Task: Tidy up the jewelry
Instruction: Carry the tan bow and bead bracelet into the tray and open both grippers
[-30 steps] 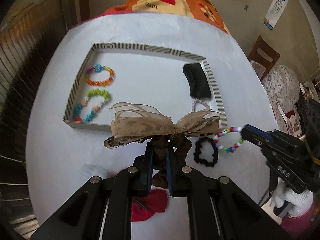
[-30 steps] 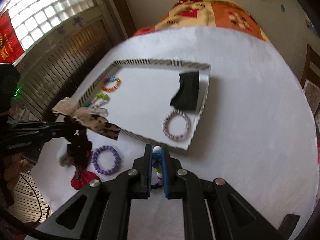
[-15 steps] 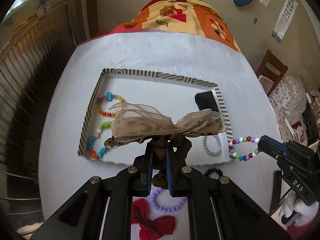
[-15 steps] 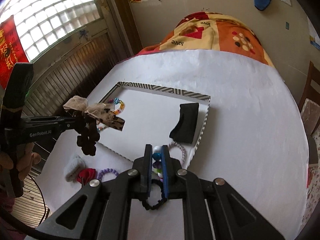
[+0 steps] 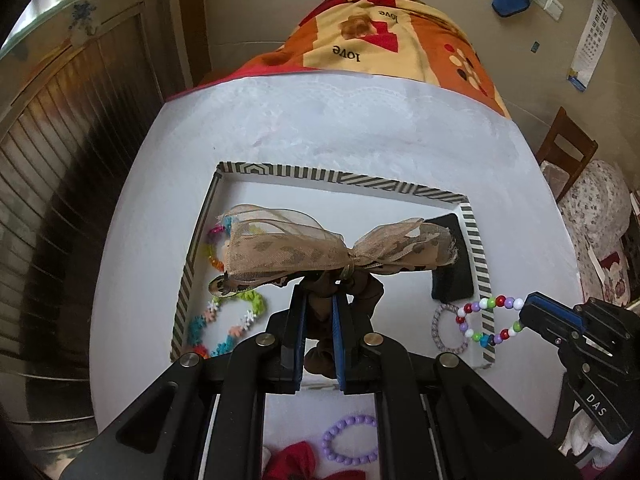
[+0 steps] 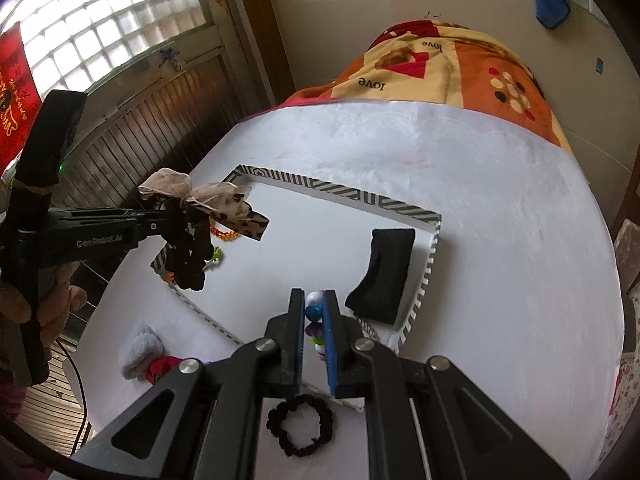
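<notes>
In the left wrist view, the left gripper (image 5: 319,320) is clenched on a brown bow scrunchie (image 5: 332,254) at frame centre, above the striped tray (image 5: 344,178). In the right wrist view, the right gripper (image 6: 314,320) is clamped on a beaded bracelet (image 6: 314,312) at lower centre, over the tray's near edge.

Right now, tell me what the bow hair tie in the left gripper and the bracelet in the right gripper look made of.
Bow hair tie: sheer tan ribbon, probably organza, since the tray shows through it; frayed ends, darker spots; brown gathered fabric scrunchie below. Bracelet: small glossy round beads, likely plastic, in white, red, purple, green and blue; the string is hidden.
</notes>
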### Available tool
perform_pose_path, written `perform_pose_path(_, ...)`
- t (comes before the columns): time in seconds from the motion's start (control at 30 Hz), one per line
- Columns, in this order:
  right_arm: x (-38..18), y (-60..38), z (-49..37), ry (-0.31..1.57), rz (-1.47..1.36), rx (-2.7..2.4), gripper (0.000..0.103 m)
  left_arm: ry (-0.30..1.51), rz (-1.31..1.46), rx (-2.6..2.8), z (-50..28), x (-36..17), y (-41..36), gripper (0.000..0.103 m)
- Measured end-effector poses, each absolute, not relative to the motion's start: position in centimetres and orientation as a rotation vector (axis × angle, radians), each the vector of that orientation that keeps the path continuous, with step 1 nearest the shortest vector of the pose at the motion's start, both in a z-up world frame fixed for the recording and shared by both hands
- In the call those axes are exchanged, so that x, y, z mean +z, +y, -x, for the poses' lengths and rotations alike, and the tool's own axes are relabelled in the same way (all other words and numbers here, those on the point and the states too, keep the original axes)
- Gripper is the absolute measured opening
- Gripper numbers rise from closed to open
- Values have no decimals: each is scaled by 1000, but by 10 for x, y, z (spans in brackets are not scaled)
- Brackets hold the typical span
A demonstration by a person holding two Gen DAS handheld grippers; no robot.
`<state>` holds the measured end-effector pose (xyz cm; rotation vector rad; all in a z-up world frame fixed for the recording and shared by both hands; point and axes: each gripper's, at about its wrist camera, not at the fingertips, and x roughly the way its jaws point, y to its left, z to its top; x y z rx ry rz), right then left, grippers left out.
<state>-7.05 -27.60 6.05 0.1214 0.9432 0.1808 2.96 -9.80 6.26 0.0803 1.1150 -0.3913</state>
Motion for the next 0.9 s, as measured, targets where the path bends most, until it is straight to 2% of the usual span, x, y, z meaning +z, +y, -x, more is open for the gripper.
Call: perform_pose_path(0.9,41,-264,21,989,-102,227,9,1138,-87,-339,-72,49,-98,0)
